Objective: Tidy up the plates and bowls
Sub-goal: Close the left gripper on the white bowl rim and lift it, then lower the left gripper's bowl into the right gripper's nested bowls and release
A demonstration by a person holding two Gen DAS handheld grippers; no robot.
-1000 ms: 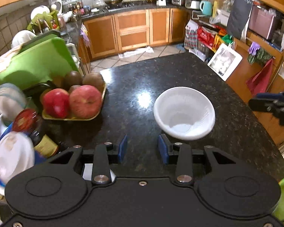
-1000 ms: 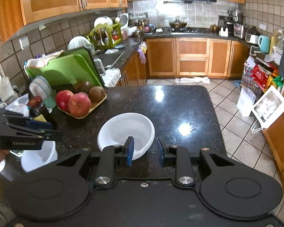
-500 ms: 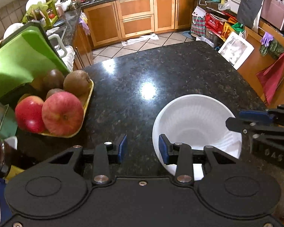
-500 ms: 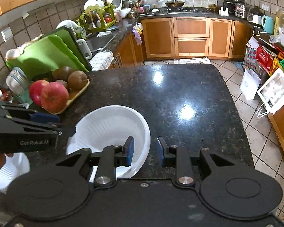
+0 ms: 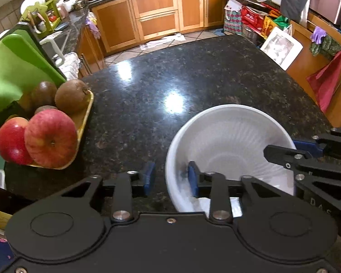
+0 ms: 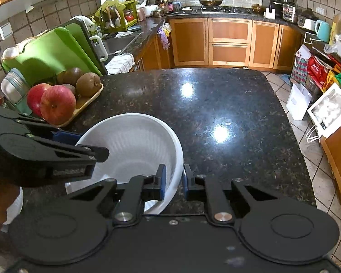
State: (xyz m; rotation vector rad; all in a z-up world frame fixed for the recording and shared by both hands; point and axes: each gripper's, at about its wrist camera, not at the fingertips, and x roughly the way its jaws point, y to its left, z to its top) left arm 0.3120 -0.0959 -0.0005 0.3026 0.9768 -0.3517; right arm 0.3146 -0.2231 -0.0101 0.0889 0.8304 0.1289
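Straddled opposite sides of the white bowl [image 6: 134, 145] on the dark countertop [image 6: 216, 95]: right gripper [image 6: 174, 179] pinched on the near-right rim, left gripper [image 5: 170, 177] closing astride the left rim, not yet clamped.

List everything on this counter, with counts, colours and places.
bowl: one, white, near side, between both grippers
apples: two, red, on the tray
kiwis: at least three, brown, behind the apples
tray: one, yellow, left side
cutting board: one, green, propped behind the tray
counter: one, black speckled
left hand-held gripper: black, blue pads, jaws closing, bowl rim between
right hand-held gripper: black, blue pads, shut on the opposite rim
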